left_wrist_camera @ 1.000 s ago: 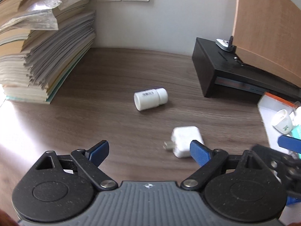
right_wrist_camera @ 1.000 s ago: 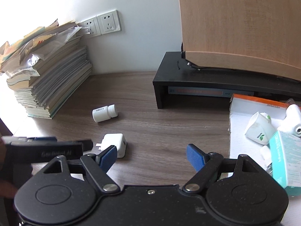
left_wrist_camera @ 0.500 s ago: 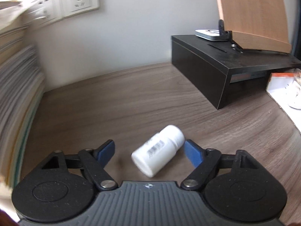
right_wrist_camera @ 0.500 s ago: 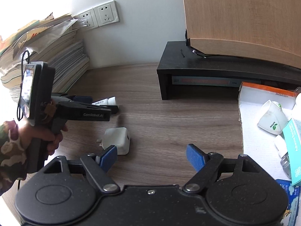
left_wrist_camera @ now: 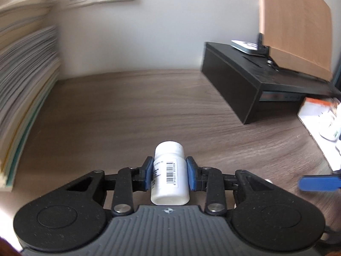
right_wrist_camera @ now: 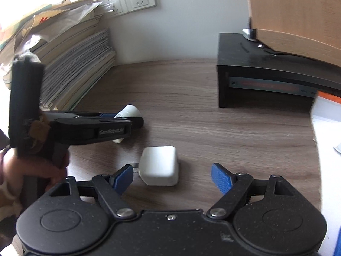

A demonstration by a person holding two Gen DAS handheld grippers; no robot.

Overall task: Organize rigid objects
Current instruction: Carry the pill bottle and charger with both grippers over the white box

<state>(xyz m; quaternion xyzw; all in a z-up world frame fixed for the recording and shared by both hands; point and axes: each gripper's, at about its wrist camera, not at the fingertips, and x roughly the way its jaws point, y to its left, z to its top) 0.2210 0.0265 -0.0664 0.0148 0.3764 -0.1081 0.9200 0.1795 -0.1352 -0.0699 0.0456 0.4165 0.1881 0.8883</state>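
1. Since a second ago: the left gripper (left_wrist_camera: 169,176) has come in over the white bottle (left_wrist_camera: 169,177), which then lay loose out on the desk (left_wrist_camera: 132,115). Its jaws have just been closing and now pinch the bottle, one blue pad on each side of the labelled body.
2. Bottle lies along the gripper's line, cap end pointing away, barcode up. Whether it still touches the desk I cannot tell.
3. The right gripper (right_wrist_camera: 172,177) has come closer to the white charger (right_wrist_camera: 158,166). Its jaws have just been closing a little, yet stand spread wide, pads clear of it. The charger sits on the desk just ahead of the tips, nearer the left-hand pad.
4. Only the right wrist view shows the charger, and the left gripper from the side (right_wrist_camera: 119,121), with a hand (right_wrist_camera: 32,168) on its grip and the bottle's cap end (right_wrist_camera: 130,111) poking past the fingers.
5. Only the left wrist view shows the pinch head-on. At its right edge one blue pad of the right gripper (left_wrist_camera: 317,183) pokes in.
6. Both views: paper stack (right_wrist_camera: 81,64) at left against the wall, black stand (left_wrist_camera: 251,85) at right.
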